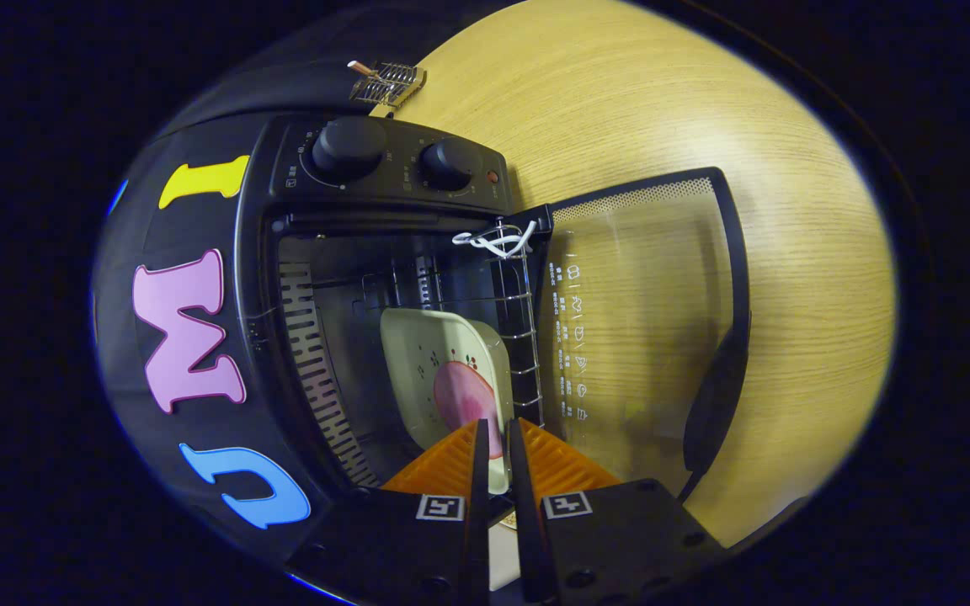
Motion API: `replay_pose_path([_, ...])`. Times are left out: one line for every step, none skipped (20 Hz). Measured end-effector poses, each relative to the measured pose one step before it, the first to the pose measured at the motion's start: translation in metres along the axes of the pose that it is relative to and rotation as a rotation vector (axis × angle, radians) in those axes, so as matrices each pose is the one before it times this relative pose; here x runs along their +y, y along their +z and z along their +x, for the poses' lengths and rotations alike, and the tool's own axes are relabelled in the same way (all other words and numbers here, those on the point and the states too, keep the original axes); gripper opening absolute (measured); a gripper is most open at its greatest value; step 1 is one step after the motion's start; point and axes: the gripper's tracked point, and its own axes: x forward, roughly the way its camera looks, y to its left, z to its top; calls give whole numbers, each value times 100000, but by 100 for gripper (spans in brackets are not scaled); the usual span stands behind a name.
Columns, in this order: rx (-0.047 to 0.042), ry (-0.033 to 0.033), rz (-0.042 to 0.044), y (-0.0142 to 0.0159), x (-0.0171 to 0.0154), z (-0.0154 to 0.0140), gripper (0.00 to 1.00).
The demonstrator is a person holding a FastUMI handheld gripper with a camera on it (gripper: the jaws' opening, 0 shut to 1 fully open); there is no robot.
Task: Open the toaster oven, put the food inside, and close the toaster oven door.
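The black toaster oven (384, 168) stands on the wooden table with its glass door (645, 320) swung fully open and lying flat, its handle (716, 396) at the outer edge. Inside the oven cavity, a pale green plate (434, 353) carrying a pink slice of food (464, 396) rests on the wire rack (523, 337). My gripper (495, 425) is at the oven mouth, its fingers nearly together and pinching the plate's near rim, which shows in the narrow gap between them.
A white tie (498, 240) is knotted on the rack's corner. Two knobs (346, 147) sit on the oven's control panel. A small wire rack tool (388, 80) lies on the table (662, 109) beyond the oven.
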Motion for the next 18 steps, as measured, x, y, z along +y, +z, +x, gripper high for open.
replay_pose_path([1496, 959, -713, -320, 44, -388, 32])
replay_pose_path([2633, 785, -1119, -372, 59, -621, 44])
replay_pose_path([2755, 620, -1930, -188, 8, -685, 56])
replay_pose_path([2418, 669, -3753, -274, -2, -783, 68])
replay_pose_path([3506, -1237, -5579, -429, -350, -942, 83])
replay_pose_path([5105, -640, -6389, -769, -323, -1118, 92])
replay_pose_path([4506, 372, -6589, -799, -109, -1024, 99])
replay_pose_path([3036, -784, -7215, -367, -435, -1023, 99])
replay_pose_path([1567, -430, -7283, -285, -339, -1009, 99])
replay_pose_path([187, 650, -6686, -41, -180, -983, 99])
replay_pose_path([197, 1023, -5860, -106, -120, -964, 99])
replay_pose_path([565, 620, -5291, -393, -210, -852, 99])
replay_pose_path([1854, 333, -5365, -788, -470, -854, 99])
replay_pose_path([1631, -401, -5852, -793, -509, -563, 99])
replay_pose_path([1656, -2298, -7769, -960, -996, -556, 99])
replay_pose_path([534, -3574, -9034, -585, -1310, -163, 99])
replay_pose_path([288, -4595, -10445, -687, -1396, 38, 99])
replay_pose_path([183, -4154, -10407, -613, -1318, 324, 99])
